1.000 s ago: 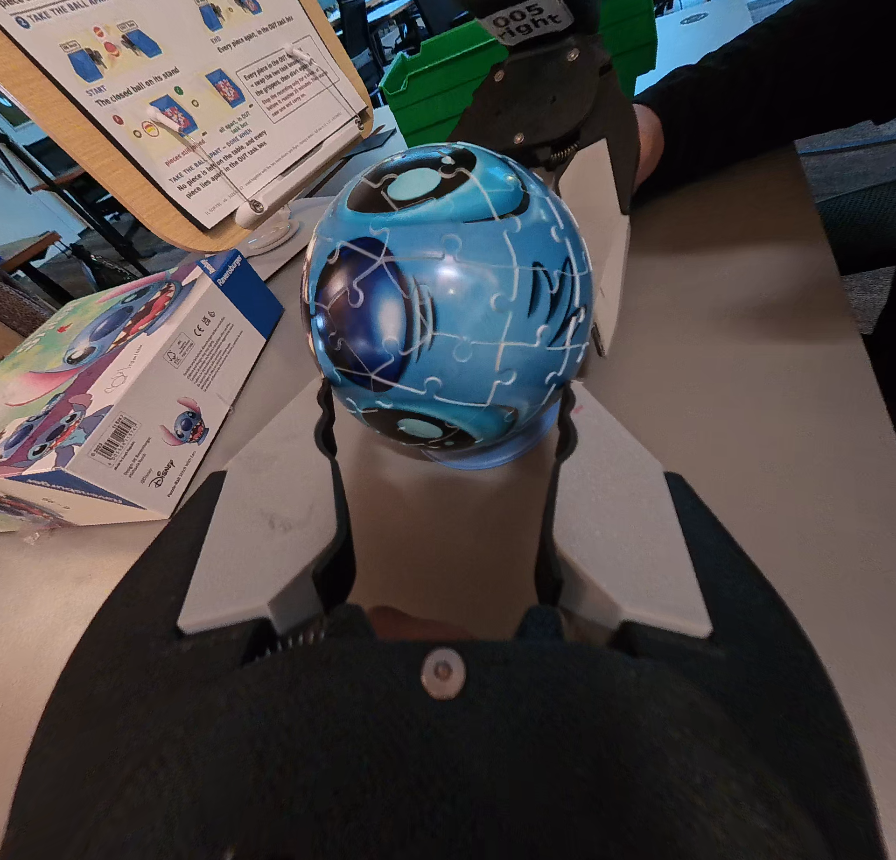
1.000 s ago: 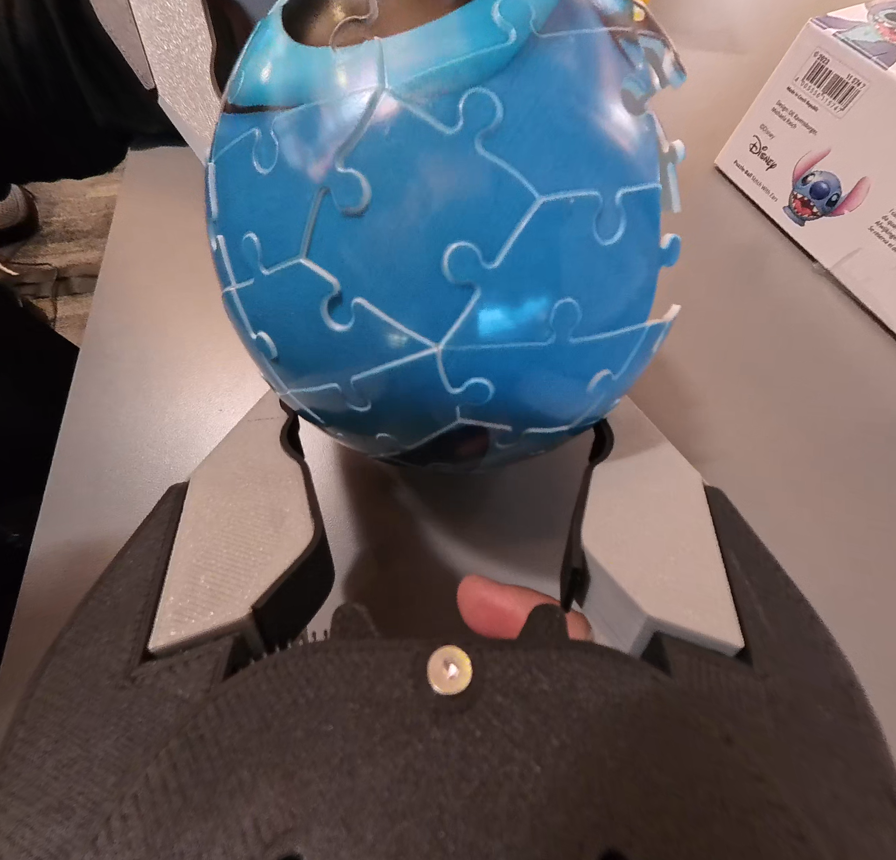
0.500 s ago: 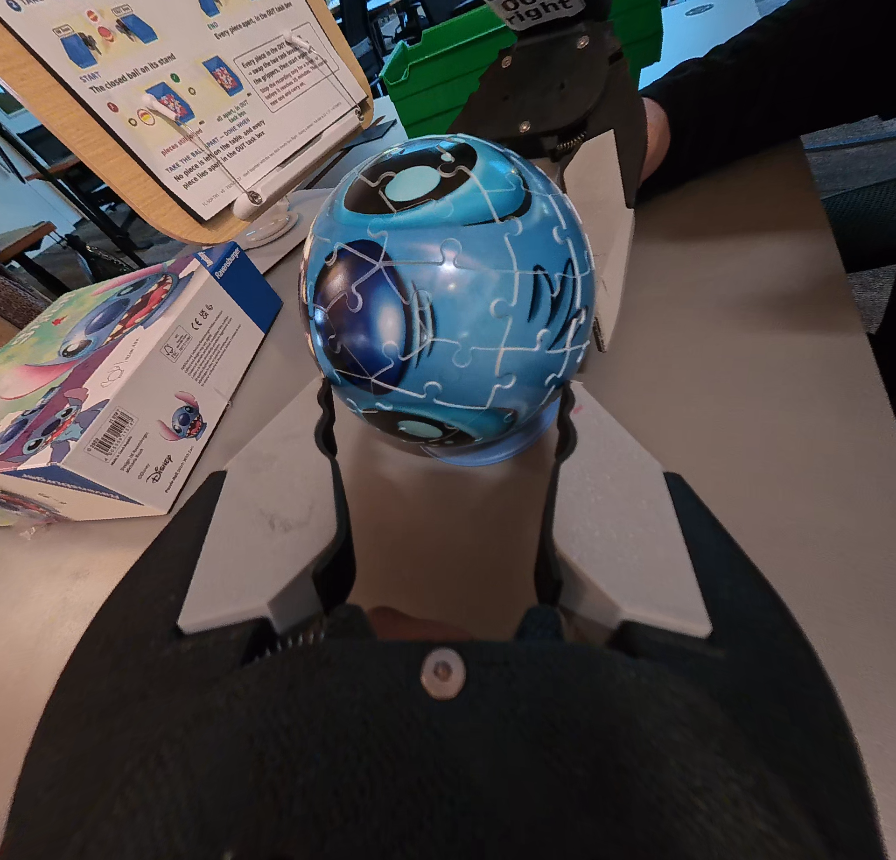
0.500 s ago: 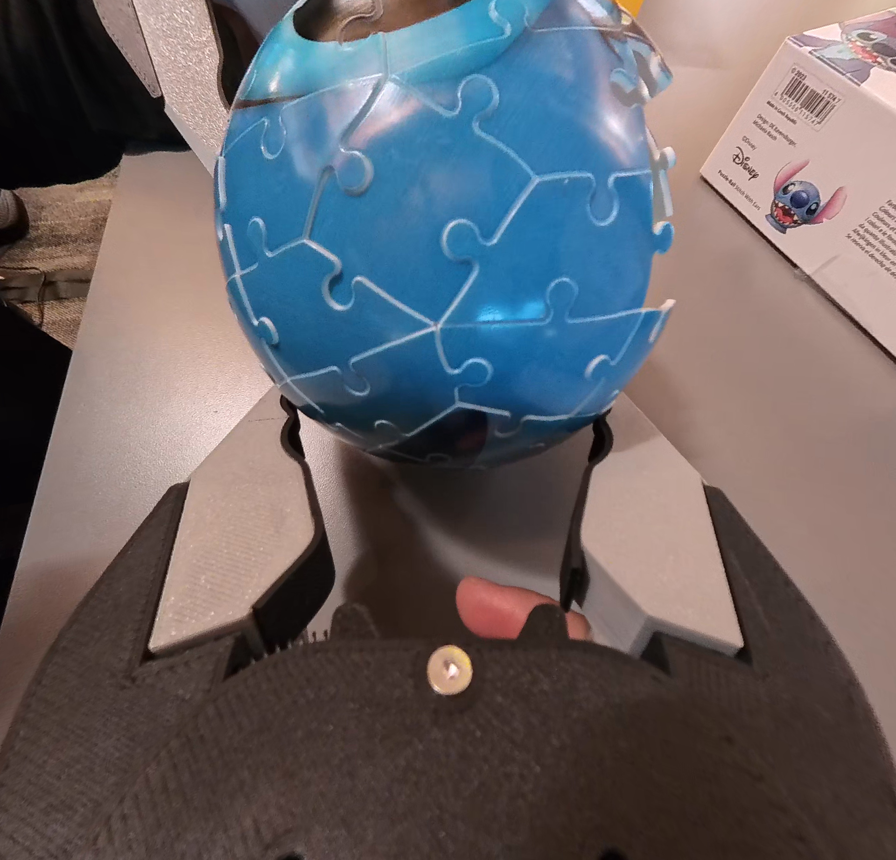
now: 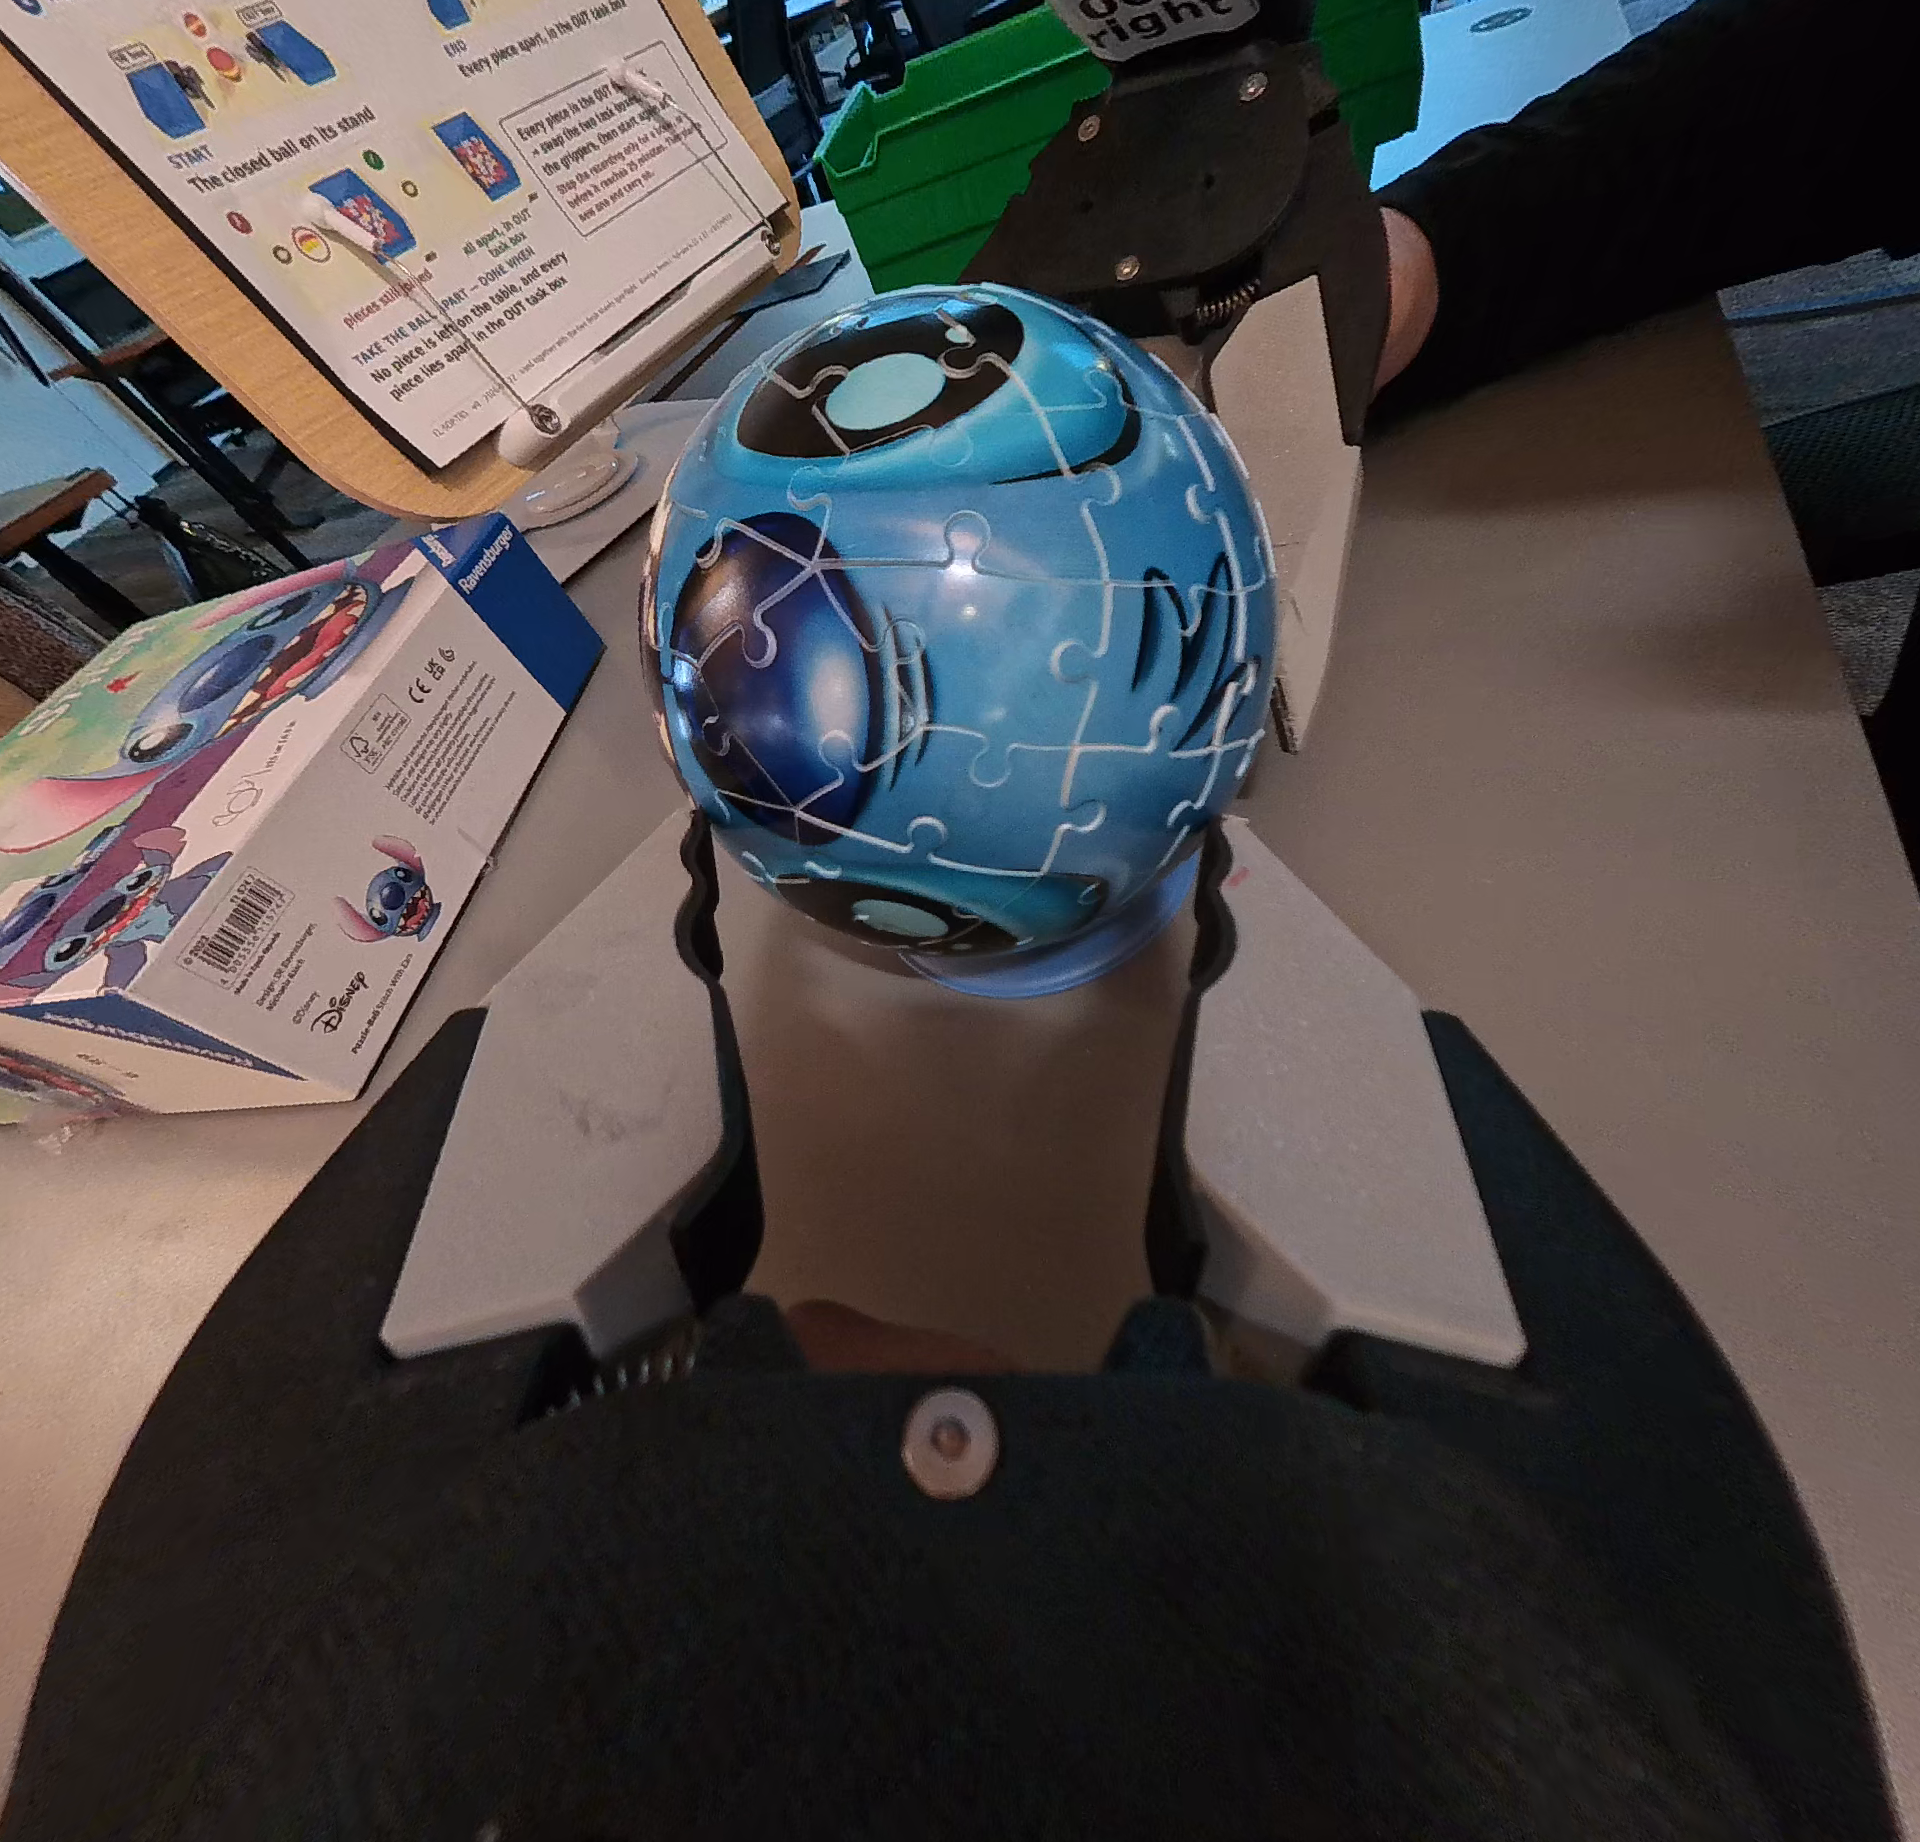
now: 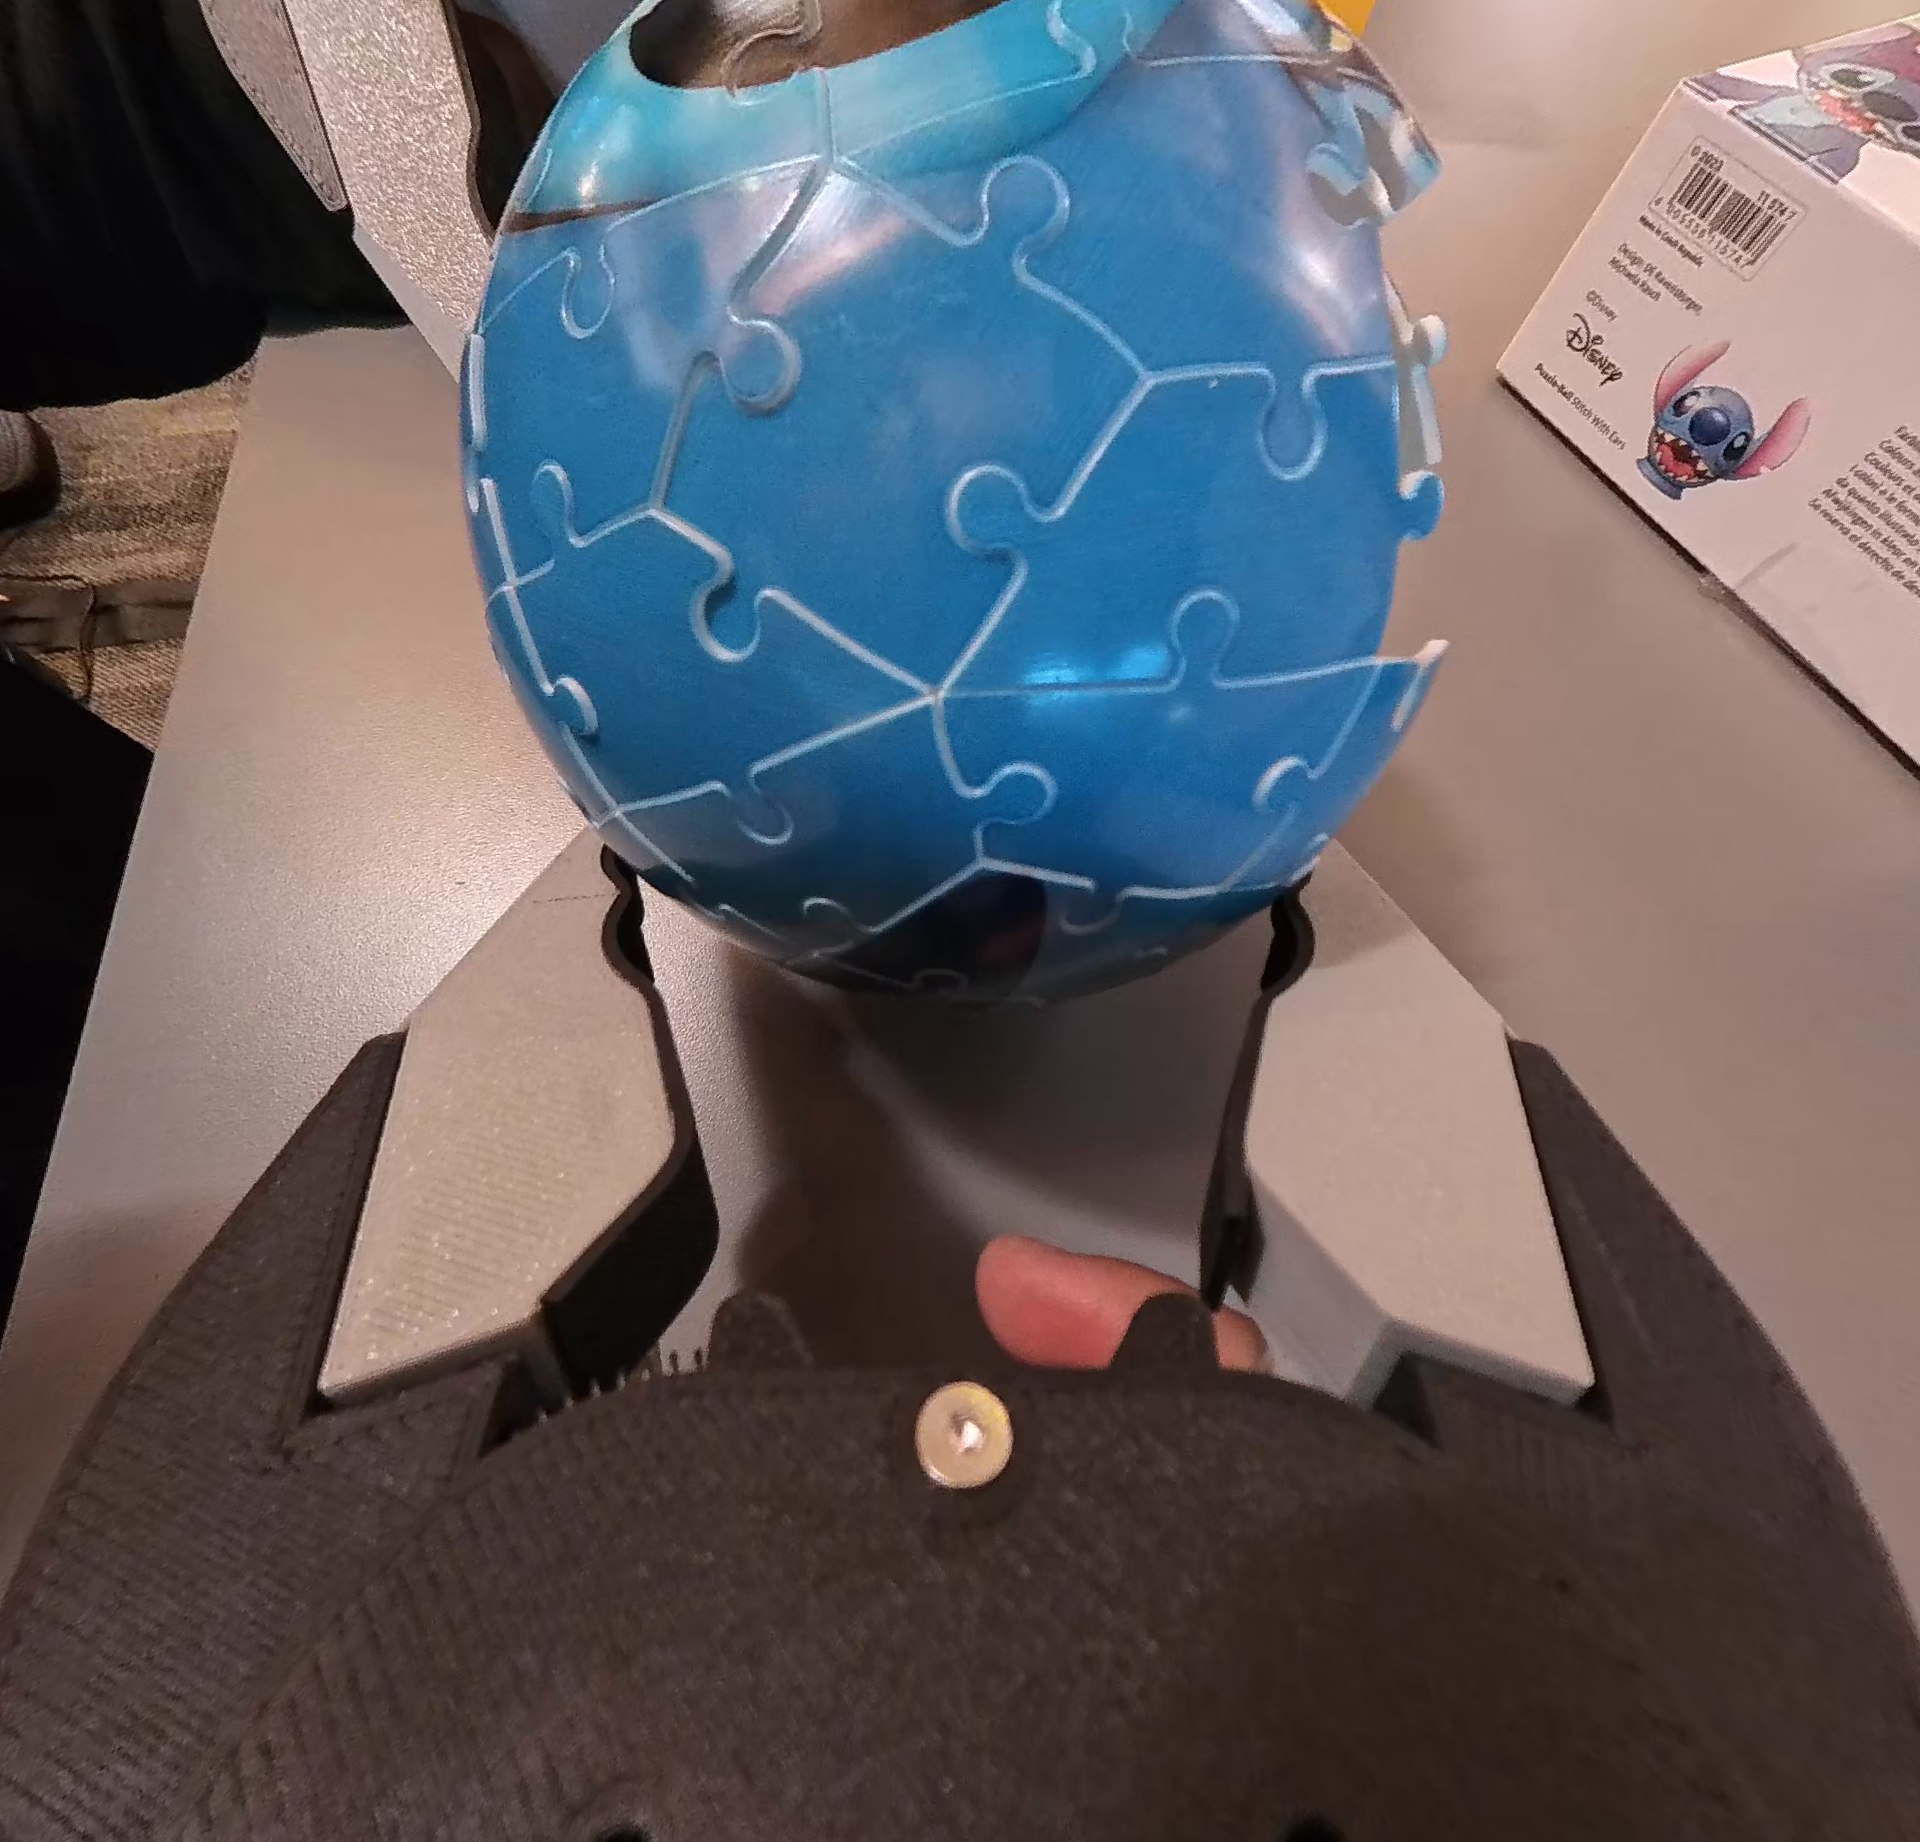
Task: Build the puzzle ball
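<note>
The blue puzzle ball [image 5: 966, 629] is almost whole, with dark eye patches on top and on its side. A clear blue rim [image 5: 1101, 961] shows under it. My left gripper [image 5: 951, 847] grips its lower part from the near side. My right gripper [image 6: 956, 904] grips it from the opposite side, and its black body [image 5: 1195, 182] shows behind the ball in the left wrist view. In the right wrist view the ball [image 6: 935, 493] has a ragged open edge [image 6: 1429, 649] on its right. The ball is held just above the table [image 5: 1558, 857].
The puzzle's printed box [image 5: 260, 805] lies on the table to the left; it also shows in the right wrist view [image 6: 1714, 390]. An instruction board [image 5: 364, 130] stands behind it. A green bin [image 5: 956, 151] sits at the back. A dark sleeve [image 5: 1662, 182] reaches in.
Both grippers keep their hold on the ball. The ball and grippers have shifted slightly together, so the box sits closer in the right wrist view.
</note>
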`<state>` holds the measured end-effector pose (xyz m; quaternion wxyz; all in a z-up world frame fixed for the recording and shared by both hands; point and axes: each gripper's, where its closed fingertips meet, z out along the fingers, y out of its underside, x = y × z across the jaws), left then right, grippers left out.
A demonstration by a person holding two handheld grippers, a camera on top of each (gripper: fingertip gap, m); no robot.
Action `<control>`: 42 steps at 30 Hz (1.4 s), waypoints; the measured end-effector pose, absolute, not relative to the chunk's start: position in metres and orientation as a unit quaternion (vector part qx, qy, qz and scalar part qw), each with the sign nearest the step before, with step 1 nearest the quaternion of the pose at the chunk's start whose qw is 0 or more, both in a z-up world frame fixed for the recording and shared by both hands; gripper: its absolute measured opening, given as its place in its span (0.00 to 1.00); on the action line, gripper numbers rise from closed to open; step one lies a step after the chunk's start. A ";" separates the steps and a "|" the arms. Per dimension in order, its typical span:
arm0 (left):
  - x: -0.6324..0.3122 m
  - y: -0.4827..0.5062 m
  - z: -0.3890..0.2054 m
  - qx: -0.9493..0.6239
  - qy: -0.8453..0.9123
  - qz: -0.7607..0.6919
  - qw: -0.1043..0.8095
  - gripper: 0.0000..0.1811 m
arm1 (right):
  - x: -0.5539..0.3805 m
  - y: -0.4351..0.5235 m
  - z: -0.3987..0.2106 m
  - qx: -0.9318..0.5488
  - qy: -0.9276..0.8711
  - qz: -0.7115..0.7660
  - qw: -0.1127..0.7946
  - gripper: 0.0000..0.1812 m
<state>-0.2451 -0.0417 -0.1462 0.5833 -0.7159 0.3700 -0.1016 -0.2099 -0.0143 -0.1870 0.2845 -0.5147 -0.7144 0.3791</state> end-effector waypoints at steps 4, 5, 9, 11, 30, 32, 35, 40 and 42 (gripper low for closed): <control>-0.245 -0.042 -0.146 -0.716 0.370 -0.102 0.583 0.50 | -0.210 -0.014 -0.187 -0.515 -0.714 0.379 0.284 0.65; -0.245 -0.042 -0.146 -0.716 0.370 -0.101 0.583 0.50 | -0.210 -0.014 -0.187 -0.515 -0.714 0.379 0.284 0.65; -0.245 -0.042 -0.146 -0.716 0.370 -0.101 0.583 0.50 | -0.210 -0.014 -0.187 -0.515 -0.714 0.379 0.285 0.65; -0.245 -0.042 -0.146 -0.716 0.370 -0.101 0.583 0.50 | -0.210 -0.014 -0.187 -0.515 -0.714 0.379 0.285 0.65; -0.244 -0.041 -0.152 -0.715 0.387 -0.064 0.579 0.50 | -0.206 -0.009 -0.180 -0.475 -0.726 0.345 0.359 0.63; -0.244 -0.041 -0.151 -0.710 0.390 -0.055 0.584 0.50 | -0.204 -0.004 -0.180 -0.462 -0.732 0.319 0.386 0.61; -0.244 -0.042 -0.150 -0.702 0.395 -0.046 0.591 0.50 | -0.202 0.002 -0.181 -0.437 -0.743 0.282 0.421 0.62; -0.257 -0.042 -0.155 -0.696 0.413 -0.006 0.587 0.51 | -0.201 0.003 -0.178 -0.424 -0.744 0.287 0.430 0.64; -0.265 -0.040 -0.157 -0.700 0.410 0.001 0.584 0.51 | -0.201 0.003 -0.176 -0.417 -0.743 0.293 0.433 0.63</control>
